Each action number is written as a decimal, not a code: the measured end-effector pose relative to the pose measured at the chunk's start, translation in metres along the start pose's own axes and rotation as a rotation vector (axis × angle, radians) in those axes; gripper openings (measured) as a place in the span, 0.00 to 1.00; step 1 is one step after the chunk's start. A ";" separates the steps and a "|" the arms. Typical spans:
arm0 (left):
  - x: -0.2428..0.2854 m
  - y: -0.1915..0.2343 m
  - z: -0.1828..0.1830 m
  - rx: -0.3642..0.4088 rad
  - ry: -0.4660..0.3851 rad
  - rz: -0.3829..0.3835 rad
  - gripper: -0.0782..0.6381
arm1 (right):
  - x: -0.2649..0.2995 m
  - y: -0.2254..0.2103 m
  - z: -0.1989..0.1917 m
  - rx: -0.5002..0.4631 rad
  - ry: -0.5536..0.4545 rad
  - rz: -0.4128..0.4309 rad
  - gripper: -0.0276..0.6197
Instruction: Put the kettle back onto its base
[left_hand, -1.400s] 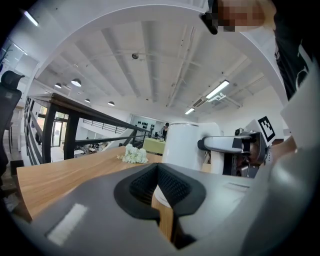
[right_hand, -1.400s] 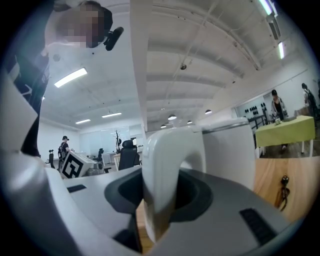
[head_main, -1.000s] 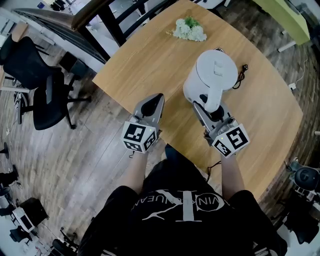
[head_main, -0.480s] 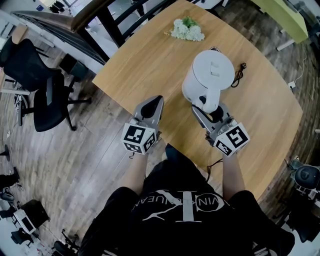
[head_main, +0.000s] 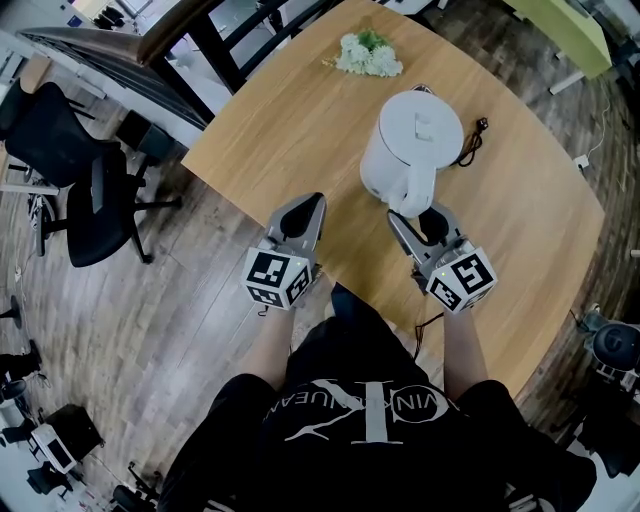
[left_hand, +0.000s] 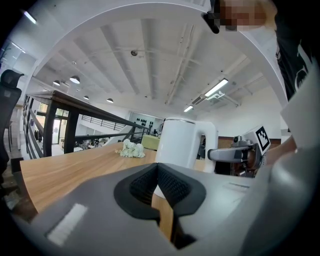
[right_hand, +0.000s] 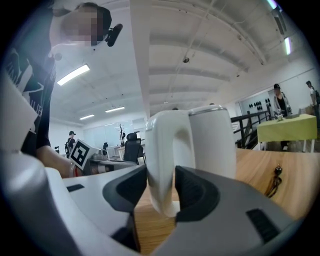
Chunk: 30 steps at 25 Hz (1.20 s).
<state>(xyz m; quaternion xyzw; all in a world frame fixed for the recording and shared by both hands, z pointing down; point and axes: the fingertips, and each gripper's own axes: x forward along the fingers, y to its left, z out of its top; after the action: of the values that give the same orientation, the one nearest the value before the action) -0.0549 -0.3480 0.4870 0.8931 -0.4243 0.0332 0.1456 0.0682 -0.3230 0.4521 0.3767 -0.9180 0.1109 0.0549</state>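
The kettle (head_main: 412, 140) stands upper centre, apparently seated on its base, and the right gripper (head_main: 424, 216), jaws just opened off the handle (right_hand: 161, 165) between them, next needs a straight pull-back (left gripper (head_main: 309, 206) idles closed, empty).

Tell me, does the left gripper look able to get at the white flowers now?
Probably yes: only bare table lies between the left gripper and the white flowers, and the kettle stands right of that path. They lie at the far edge, so the arm must stretch.

Bright even light from ceiling strips (left_hand: 216, 88); fisheye edges bend; right gripper (right_hand: 161, 186) perhaps slightly soft.
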 end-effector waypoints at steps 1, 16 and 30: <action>-0.001 -0.001 0.000 0.001 0.000 -0.002 0.11 | -0.002 -0.001 -0.002 0.009 -0.001 -0.009 0.27; -0.012 -0.014 0.001 0.012 -0.011 -0.016 0.11 | -0.035 -0.002 -0.003 0.026 -0.026 -0.107 0.27; -0.029 -0.024 0.013 0.037 -0.042 -0.016 0.11 | -0.066 0.001 0.009 0.008 -0.058 -0.195 0.13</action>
<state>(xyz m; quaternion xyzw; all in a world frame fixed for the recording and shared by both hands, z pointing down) -0.0559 -0.3158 0.4638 0.8995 -0.4195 0.0211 0.1201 0.1146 -0.2797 0.4307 0.4676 -0.8777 0.0976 0.0375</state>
